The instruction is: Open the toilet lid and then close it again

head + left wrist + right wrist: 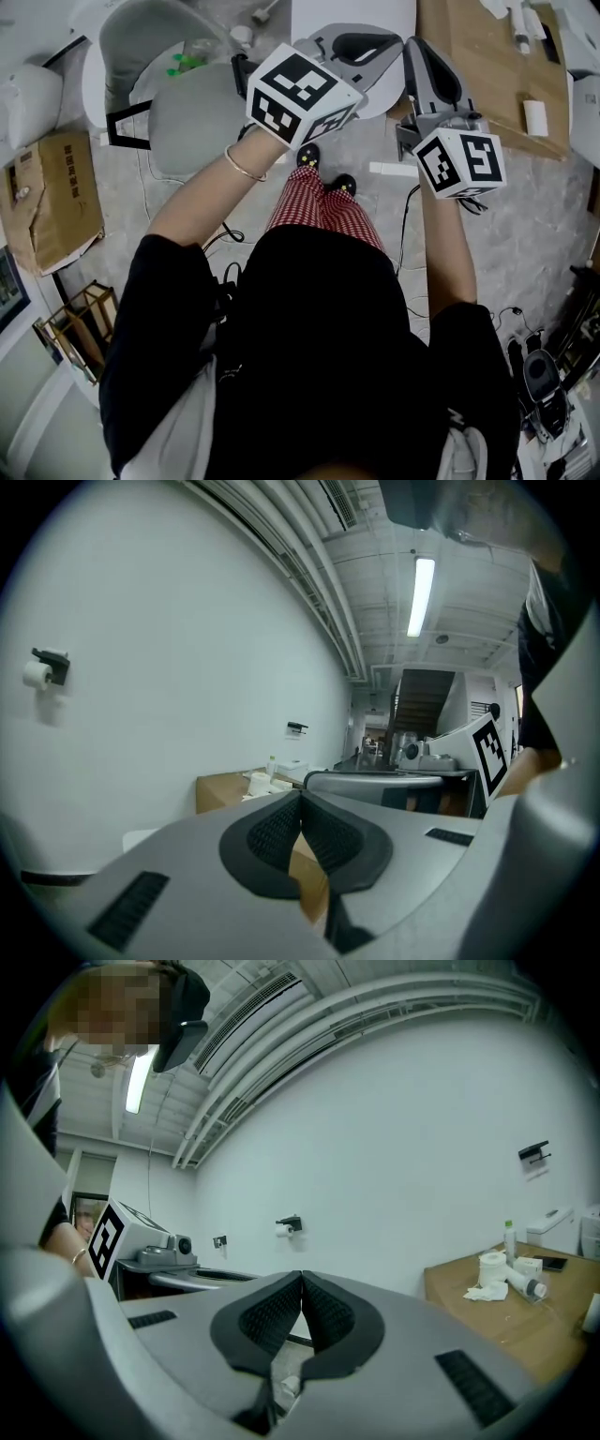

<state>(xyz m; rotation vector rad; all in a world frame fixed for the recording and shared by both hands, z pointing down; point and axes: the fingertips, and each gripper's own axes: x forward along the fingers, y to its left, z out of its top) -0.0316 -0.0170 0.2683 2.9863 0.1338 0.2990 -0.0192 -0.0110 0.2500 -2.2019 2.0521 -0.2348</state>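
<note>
So, left gripper (302,799): jaws clenched, the dark ribbed pads meeting along one seam with nothing between them. In the head view it reaches out over the near end of the toilet lid, and contact cannot be made out.
Right gripper (301,1279): jaws likewise pressed together and empty. It is held just to the right of the left gripper, near the lid's right edge.
Toilet lid (398,19): a white rounded slab at the top centre of the head view, apparently lying flat. Its far end is cut off by the picture's edge and its middle is covered by the left gripper. Hinge and bowl do not show.
Gripper views: both look level at the wall (403,1129), so the lid itself is not seen in either. Each shows the other gripper's marker cube off to one side.
Cardboard surface (469,56): just right of the lid and running out of the top of the head view. In the right gripper view it carries paper rolls (492,1265) and a small bottle (509,1237). The other small things on it are too small to tell.
Roll holder (289,1227): fixed on the wall with a roll on it.
Grey rounded shape (192,131): left of the grippers, partly behind the left marker cube. Whether it is a seat or a chair cannot be told.
Cardboard box (52,202): on the floor at the far left, one end cut off.
Person: the forearms and checked trousers (323,206) show, and the dark top fills the lower half of the head view and hides the floor there.
</note>
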